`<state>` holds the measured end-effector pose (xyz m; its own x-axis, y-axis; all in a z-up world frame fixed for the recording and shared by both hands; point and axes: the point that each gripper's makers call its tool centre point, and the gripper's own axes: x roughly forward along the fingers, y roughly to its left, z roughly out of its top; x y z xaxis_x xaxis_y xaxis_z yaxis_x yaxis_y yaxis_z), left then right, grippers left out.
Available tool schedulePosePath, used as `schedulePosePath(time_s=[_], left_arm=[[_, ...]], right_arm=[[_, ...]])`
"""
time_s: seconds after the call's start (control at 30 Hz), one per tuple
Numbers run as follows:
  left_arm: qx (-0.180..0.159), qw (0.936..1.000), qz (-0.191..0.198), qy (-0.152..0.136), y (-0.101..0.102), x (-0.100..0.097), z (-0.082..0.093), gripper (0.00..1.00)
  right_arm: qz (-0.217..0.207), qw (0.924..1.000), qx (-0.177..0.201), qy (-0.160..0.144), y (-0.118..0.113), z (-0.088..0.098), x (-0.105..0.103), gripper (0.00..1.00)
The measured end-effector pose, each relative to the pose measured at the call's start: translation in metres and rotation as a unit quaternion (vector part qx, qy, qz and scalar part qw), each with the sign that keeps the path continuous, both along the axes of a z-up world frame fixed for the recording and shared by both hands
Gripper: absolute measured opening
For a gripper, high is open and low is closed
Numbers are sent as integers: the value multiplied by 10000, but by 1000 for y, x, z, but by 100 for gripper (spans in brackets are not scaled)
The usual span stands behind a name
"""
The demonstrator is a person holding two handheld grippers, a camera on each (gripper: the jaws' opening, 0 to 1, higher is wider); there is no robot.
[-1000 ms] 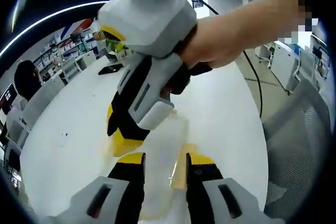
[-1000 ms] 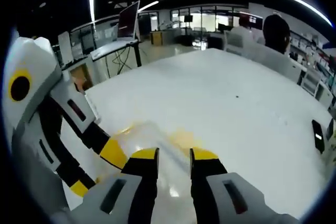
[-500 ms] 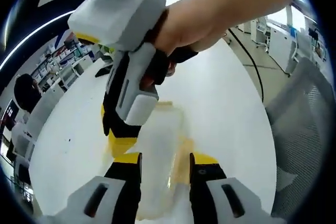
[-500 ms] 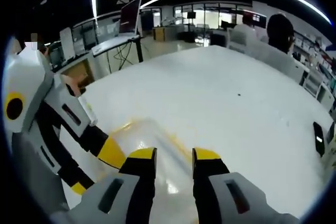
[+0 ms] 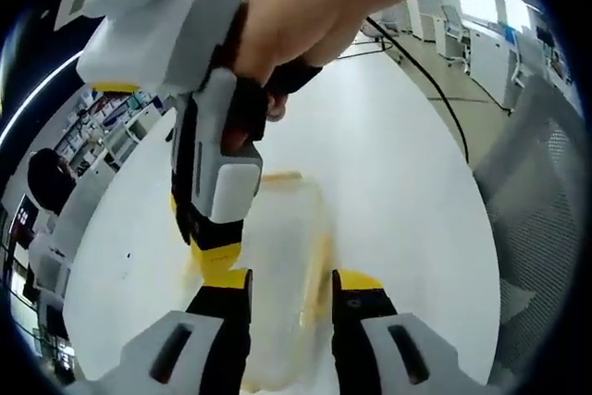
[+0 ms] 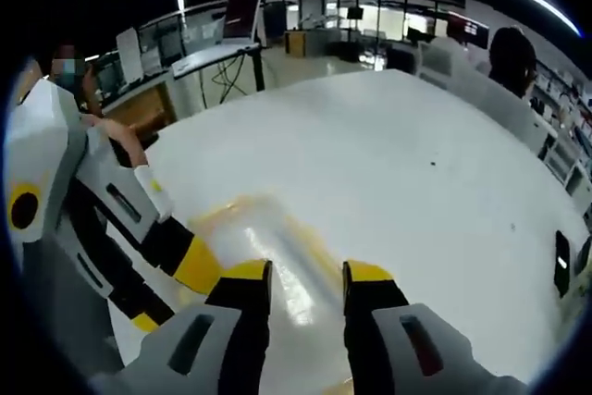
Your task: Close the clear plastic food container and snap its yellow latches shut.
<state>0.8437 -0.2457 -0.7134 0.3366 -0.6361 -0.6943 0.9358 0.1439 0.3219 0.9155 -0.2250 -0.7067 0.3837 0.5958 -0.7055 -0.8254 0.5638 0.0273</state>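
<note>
In the left gripper view, the left gripper (image 5: 289, 289) is seen with its jaws spread on either side of the near end of the clear container (image 5: 282, 275), which lies on the white tabletop (image 5: 388, 182), well in from its edges. The right gripper (image 5: 211, 228), held by a hand (image 5: 296, 20), is set at the container's left side.

In the right gripper view, the right gripper (image 6: 301, 275) is held with jaws parted over the container (image 6: 268, 247), a yellow latch (image 6: 217, 215) being visible along its far edge. The left gripper (image 6: 171, 270) is seen at its left side.

The clear plastic food container (image 5: 282, 265) lies flat on the white table (image 5: 388, 191), near its edge. Its lid is down, and yellow latches (image 6: 222, 215) show along its sides.
</note>
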Motion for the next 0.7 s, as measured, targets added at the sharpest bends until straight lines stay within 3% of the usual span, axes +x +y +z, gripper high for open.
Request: schedulePosePath(time_s=[0.27, 0.43, 0.57, 0.7], left_arm=[[-7, 9999, -92, -85, 0, -1, -1, 27], [-54, 9999, -104, -123, 0, -1, -1, 27], [-49, 9998, -114, -143, -1, -1, -1, 27], [-38, 9998, -128, -149, 0, 0, 0, 27]], right_arm=[[523, 9974, -150, 478, 4, -3, -4, 29], [1215, 9892, -446, 695, 7, -4, -8, 30], [1705, 9783, -675, 963, 7, -6, -11, 32], [1923, 9716, -819, 1112, 7, -6, -9, 31]])
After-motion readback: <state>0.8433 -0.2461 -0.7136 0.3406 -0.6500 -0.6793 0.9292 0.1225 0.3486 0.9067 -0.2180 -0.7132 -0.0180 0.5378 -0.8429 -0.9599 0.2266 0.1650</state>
